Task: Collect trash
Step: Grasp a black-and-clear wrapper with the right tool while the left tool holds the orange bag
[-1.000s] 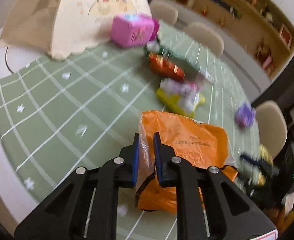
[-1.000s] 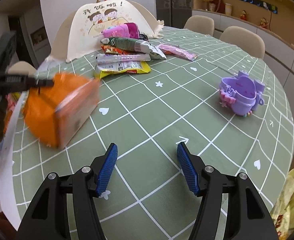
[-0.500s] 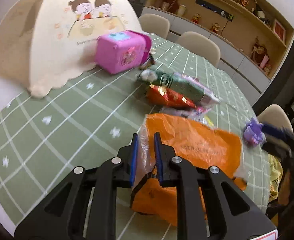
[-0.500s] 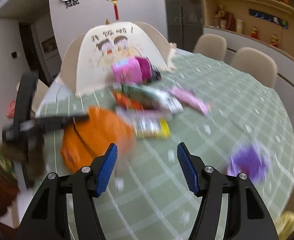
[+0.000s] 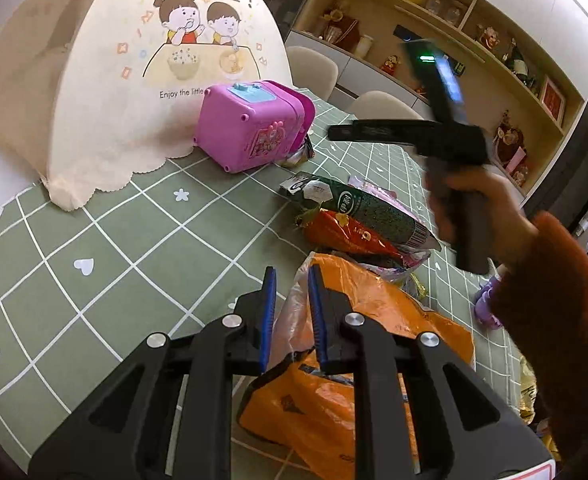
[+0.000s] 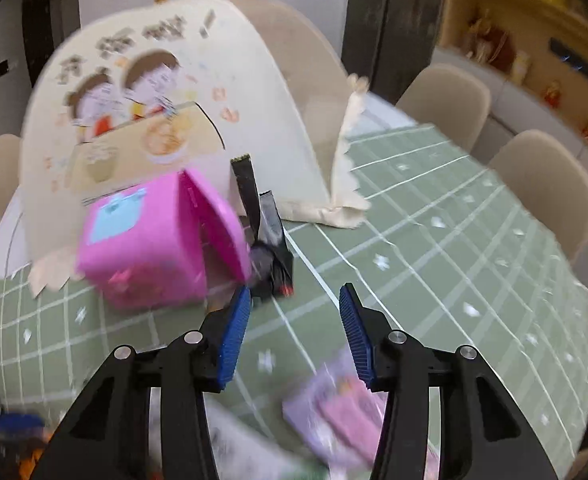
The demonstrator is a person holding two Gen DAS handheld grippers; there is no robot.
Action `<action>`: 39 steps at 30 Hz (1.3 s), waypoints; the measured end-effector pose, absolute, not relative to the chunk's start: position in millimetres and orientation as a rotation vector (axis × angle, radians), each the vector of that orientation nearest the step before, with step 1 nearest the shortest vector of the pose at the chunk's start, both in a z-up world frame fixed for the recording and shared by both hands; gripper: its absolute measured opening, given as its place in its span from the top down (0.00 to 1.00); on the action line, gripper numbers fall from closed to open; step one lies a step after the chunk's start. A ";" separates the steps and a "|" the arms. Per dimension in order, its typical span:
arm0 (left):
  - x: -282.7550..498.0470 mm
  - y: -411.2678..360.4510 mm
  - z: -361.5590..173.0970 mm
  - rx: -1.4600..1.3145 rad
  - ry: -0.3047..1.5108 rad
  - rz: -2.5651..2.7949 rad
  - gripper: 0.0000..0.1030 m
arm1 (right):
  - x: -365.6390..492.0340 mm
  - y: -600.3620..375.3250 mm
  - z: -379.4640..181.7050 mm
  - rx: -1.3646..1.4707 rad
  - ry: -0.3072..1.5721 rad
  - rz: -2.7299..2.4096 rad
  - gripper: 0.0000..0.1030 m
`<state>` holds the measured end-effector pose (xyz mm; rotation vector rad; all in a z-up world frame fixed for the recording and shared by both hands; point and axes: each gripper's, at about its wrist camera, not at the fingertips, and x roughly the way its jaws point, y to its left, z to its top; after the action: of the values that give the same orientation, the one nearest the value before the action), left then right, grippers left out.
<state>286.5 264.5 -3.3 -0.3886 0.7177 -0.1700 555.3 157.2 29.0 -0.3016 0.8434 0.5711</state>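
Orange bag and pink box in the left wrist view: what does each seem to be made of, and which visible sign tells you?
Orange bag: thin glossy plastic film, judging by its crinkles, shine and translucent edge. Pink box: apparently hard moulded plastic, smooth, with rounded corners and small feet.

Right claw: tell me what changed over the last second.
The right claw swung across the table from the purple toy side toward the pink box and black wrapper, jaws closing on nothing. The left claw stayed clamped on the orange bag.

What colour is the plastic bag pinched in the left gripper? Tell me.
Orange. The plastic bag shows best in the left wrist view, clamped in the left gripper.
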 end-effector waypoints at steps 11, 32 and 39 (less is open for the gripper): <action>285.5 271.4 -4.1 -0.432 0.724 -0.206 0.86 | 574.7 184.4 0.3 -0.374 0.947 0.614 0.74; 284.5 266.8 -1.3 -0.447 0.716 -0.292 0.72 | 490.6 50.3 58.5 -0.083 0.920 0.543 0.93; 287.3 270.5 -3.3 -0.466 0.729 -0.299 0.66 | 557.7 70.3 17.2 -0.028 1.004 0.504 0.77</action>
<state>287.3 270.5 -3.3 -0.4656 0.7291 -0.2990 557.7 70.3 17.2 -0.0283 1.0037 0.5038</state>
